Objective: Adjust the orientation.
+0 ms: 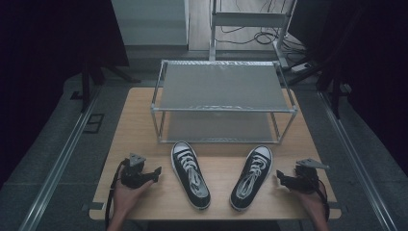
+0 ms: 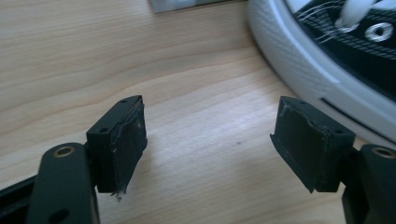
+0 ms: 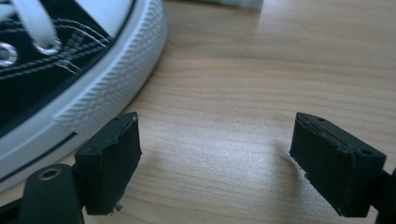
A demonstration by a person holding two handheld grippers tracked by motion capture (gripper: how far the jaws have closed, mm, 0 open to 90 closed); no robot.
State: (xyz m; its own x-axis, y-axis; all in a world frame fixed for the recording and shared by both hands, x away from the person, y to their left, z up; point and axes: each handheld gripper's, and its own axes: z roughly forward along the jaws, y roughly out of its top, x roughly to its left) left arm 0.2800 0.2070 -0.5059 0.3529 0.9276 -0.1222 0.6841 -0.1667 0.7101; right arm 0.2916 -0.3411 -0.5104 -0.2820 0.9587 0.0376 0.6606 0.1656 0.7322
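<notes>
Shoes first: two black canvas sneakers with white laces, white toe caps and white rubber soles lie on the pale wooden tabletop (image 1: 221, 166), toes pointing away from the person toward a two-tier metal rack with grey mesh shelves (image 1: 223, 86) at the far half. Left sneaker (image 1: 190, 174) and right sneaker (image 1: 251, 176) well apart from each other, heels angled slightly inward.

Left tool (image 1: 156, 174), held in the person's left hand (image 1: 126, 196), sits just beside the left sneaker's outer side, apart from it. Left gripper view: jaws spread wide over bare wood, nothing between them; sneaker's ribbed white sole (image 2: 299, 60) off to the upper right.

Right tool (image 1: 281, 179), held in the right hand (image 1: 312, 202), sits just beside the right sneaker's outer side. Right gripper view: jaws wide, empty; white sole edge (image 3: 112, 88) close behind the left-hand jaw, contact unclear.
</notes>
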